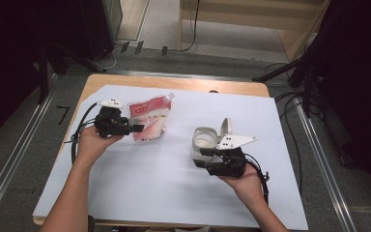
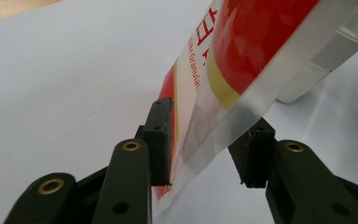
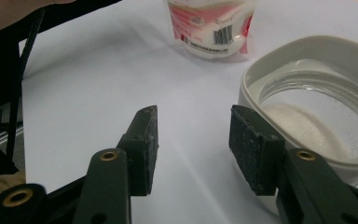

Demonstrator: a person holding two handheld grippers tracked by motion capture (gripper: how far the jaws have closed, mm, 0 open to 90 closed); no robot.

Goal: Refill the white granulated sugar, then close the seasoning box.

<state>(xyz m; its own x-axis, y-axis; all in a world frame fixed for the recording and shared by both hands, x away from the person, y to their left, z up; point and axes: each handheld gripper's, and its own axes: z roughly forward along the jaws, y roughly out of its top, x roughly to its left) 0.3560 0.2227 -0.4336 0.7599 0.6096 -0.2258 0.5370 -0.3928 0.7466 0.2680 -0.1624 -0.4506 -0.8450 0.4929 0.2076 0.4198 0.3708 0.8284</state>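
Note:
A red-and-white sugar pouch (image 1: 147, 118) lies on the white sheet, its spout toward the far side. My left gripper (image 1: 137, 128) comes at it from the left. In the left gripper view the pouch's sealed edge (image 2: 223, 121) runs between the jaws of the open left gripper (image 2: 205, 149), close against the left pad (image 2: 161, 140). A white container (image 1: 204, 140) with its lid (image 1: 226, 126) flipped up stands right of centre. My right gripper (image 3: 193, 149) is open beside the container (image 3: 307, 46), which holds white granules (image 3: 298, 123). The pouch (image 3: 209, 28) lies beyond.
The white sheet (image 1: 174, 193) covers most of a wooden table (image 1: 125, 81). Black stands and cables flank the table on the floor. A metal rail (image 1: 319, 159) runs along the right side.

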